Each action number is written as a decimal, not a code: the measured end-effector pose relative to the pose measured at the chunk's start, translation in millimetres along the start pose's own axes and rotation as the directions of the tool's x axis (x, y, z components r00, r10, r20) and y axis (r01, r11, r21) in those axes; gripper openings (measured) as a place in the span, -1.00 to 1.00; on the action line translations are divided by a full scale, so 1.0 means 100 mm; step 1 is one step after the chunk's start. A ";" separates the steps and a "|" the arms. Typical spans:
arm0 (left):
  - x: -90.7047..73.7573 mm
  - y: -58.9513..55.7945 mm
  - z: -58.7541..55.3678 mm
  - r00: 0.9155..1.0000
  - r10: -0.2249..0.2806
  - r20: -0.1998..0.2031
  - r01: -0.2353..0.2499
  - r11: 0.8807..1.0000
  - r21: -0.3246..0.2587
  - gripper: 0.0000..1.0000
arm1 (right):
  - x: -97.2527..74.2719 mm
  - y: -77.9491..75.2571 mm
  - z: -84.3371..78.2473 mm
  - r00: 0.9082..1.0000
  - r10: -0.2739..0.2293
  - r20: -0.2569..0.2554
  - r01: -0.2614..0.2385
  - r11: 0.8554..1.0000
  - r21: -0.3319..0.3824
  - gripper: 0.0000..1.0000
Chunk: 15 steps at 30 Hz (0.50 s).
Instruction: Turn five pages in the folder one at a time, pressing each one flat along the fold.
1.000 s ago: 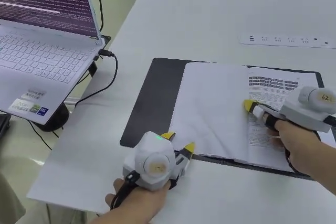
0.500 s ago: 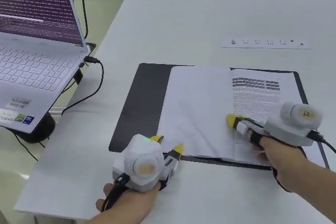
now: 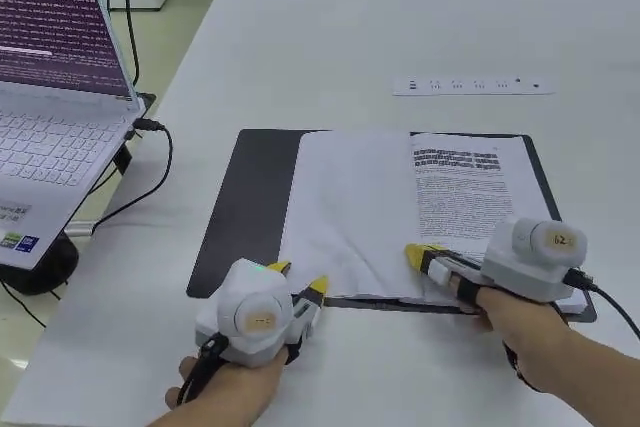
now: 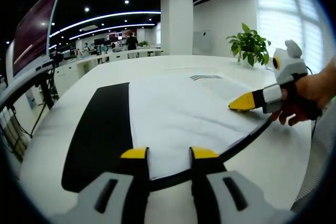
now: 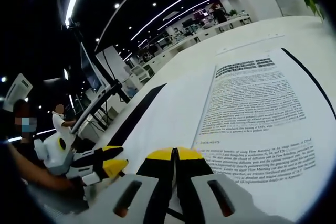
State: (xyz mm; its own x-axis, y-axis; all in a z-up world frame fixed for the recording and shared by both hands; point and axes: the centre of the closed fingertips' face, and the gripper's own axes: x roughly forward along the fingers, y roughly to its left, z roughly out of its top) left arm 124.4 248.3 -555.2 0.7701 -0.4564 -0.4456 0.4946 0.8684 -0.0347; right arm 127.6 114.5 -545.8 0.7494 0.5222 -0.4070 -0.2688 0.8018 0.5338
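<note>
Near the worktop's (image 3: 400, 27) front edge, about midway along it, the folder (image 3: 245, 197) lies open and flat, black inside cover to the left.

- Blank sheet (image 3: 350, 197) covers the middle; slightly rumpled near the fold.
- Printed page (image 3: 465, 197) on the right. Small type unreadable. Its near right corner is hidden under the right gripper's body and the hand (image 3: 520, 322) holding it.
- Right gripper (image 3: 418, 252): jaws clenched together, yellow tips at the lower end of the fold. Cannot tell whether they press the paper or hang just above it, or whether any sheet is pinched.
- Left gripper (image 3: 298, 279): jaws apart, released, at the folder's near edge below the blank sheet. In the left gripper view the sheet's near corner and the black edge sit between the tips; contact unclear.
- Power strip (image 3: 470, 85) lies beyond the folder, towards the far edge.
- Laptop (image 3: 40, 97) sits past the left edge, cropped by the frame; screen text illegible.
</note>
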 end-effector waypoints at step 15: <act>0.00 0.00 0.00 1.000 -0.003 -0.002 0.003 1.000 -0.003 -0.41 | -0.30 0.15 -0.32 0.996 0.067 -0.061 -0.063 0.996 0.066 -1.00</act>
State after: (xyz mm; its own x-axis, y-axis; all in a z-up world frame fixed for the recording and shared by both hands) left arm 124.4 248.3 -555.7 0.7679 -0.4585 -0.4472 0.4954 0.8678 -0.0390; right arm 82.2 119.9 -549.5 0.6913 0.5917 -0.4147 -0.2752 0.7464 0.6060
